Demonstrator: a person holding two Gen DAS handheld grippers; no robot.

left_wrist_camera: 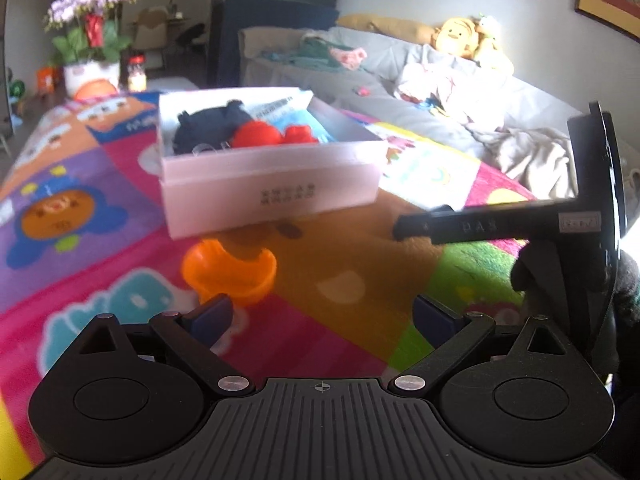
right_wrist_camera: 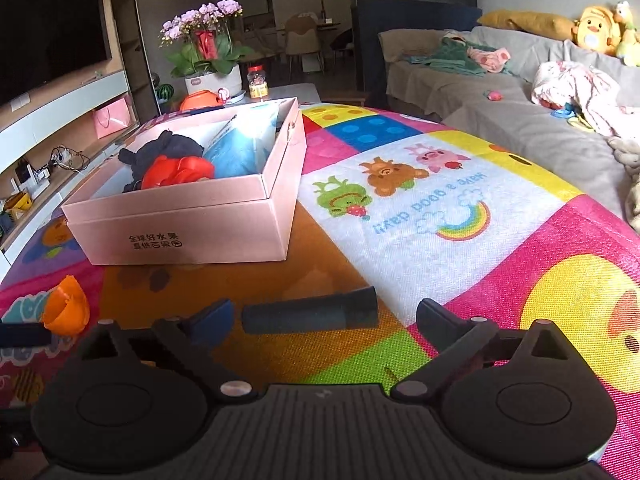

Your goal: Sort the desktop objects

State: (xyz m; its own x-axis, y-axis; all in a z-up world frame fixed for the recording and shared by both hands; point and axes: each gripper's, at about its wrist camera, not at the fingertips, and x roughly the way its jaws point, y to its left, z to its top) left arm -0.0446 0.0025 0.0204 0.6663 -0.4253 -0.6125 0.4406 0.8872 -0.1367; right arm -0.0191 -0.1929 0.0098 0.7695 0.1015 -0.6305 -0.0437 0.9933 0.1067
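Box [right_wrist_camera: 180,224], pink and rectangular with dark printed characters on its front wall, is sitting open on the colourful play mat [right_wrist_camera: 440,208], and we are seeing it as the place where the loose things belong. Inside it a dark cloth item [right_wrist_camera: 160,148], a red plastic piece [right_wrist_camera: 176,172] and a blue packet [right_wrist_camera: 236,152] are already lying, so we are judging that free room is getting small; a careless drop could land on the heap and roll out again.

Next in size, the dark cylinder [right_wrist_camera: 310,314] is lying flat on the mat, just ahead of our right gripper [right_wrist_camera: 324,320], crosswise between the spread fingers. It looks smooth and round, so we are fearing that it may roll away, or squirt out, if the fingers close off-centre.

Smallest, the orange cup [left_wrist_camera: 228,272] is lying tilted on the mat in front of the box, near the left finger of our left gripper [left_wrist_camera: 322,314]. Both grippers are standing wide apart and are holding nothing. The cup seems light and thin, so a push from one finger could tip or slide it instead of catching it. The two grippers are also working near each other, and they could collide.
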